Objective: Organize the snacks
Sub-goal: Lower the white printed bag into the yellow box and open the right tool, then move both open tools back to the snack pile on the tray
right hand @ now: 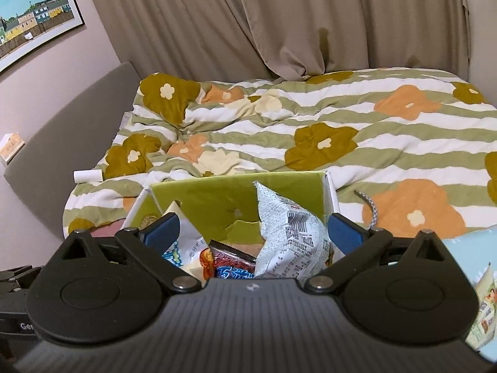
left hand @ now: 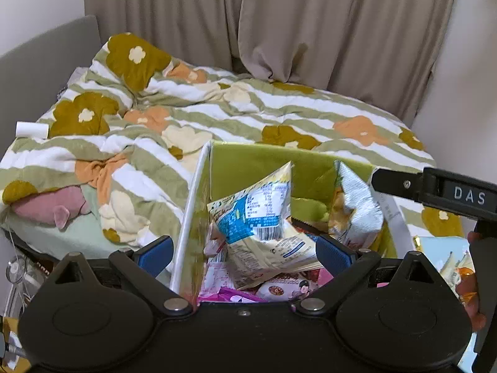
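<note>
Snacks are sitting in the green box (right hand: pixel 236 195) at frame centre; the silver packet (right hand: pixel 285 233) (light, crinkly, probably slippery) is wanting a top-seam pinch. Right gripper (right hand: pixel 253 228) fingers are standing apart, left gripper (left hand: pixel 245 248) likewise.

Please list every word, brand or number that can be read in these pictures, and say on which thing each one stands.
"DAS": on the black right gripper body.
"CHEE", cut off: on the white and yellow snack bag.
"Ge", cut off: on the black device at lower left.
Print on the silver-white snack bag and other packets: too small to read.
</note>
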Tool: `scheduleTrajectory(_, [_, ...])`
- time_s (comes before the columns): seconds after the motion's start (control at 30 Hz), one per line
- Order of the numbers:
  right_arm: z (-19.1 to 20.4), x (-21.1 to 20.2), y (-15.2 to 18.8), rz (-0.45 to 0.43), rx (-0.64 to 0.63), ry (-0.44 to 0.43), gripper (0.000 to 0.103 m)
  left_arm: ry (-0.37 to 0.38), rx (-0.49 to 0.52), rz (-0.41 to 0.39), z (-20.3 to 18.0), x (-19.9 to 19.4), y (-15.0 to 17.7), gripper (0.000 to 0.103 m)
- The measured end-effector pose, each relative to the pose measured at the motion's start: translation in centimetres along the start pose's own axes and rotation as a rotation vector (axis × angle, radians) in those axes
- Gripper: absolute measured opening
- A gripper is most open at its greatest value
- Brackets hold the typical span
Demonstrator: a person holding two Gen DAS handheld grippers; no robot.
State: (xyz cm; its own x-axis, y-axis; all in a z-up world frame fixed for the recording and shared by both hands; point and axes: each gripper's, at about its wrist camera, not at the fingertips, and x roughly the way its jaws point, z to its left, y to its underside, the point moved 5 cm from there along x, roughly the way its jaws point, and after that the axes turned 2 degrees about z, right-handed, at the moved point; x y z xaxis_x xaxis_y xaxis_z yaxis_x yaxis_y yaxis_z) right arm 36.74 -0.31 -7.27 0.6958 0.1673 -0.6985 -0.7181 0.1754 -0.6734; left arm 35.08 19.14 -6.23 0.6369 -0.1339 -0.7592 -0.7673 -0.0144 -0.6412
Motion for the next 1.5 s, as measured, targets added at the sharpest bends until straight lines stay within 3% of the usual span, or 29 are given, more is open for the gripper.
scheduleTrajectory(0.27, [0.8, -4.3, -0.2, -0.028, 0.01, 0.001, 0.103, 0.066, 0.023, -0.058, -1.7, -2.5, -0.8, 0.1])
scheduleTrajectory(0.53, [-1.0, -10.2, 0.3, -0.114, 0.024, 0.072, 0.103, 0.143, 0.086, -0.126, -6.1, -5.5, -0.3, 0.1])
scheduleTrajectory(0.8, [-8.0, -16.4, 2.4, -0.179, 0.074, 0.15, 0.103, 0.166, 0.163, -0.16, -13.0, -7.3, 2.3, 0.1])
scheduleTrajectory(1.03, [-16.1, -20.9, 4.8, -0.161, 0.101, 0.212, 0.103, 0.183, 0.181, -0.159, -19.9, -7.7, 5.7, 0.1])
scheduleTrajectory(1.13, [-19.9, -22.0, 6.3, -0.131, 0.147, 0.228, 0.103, 0.191, 0.212, -0.126, -22.9, -7.0, 7.6, 0.1])
scheduleTrajectory(1.27, [-24.7, -23.2, 8.5, -0.1, 0.205, 0.284, 0.103, 0.259, 0.271, -0.07, -26.3, -5.7, 10.2, 0.1])
scheduleTrajectory(1.5, [-30.1, -23.3, 12.5, -0.052, 0.294, 0.393, 0.103, 0.336, 0.486, 0.053, -31.1, -1.7, 15.1, 0.1])
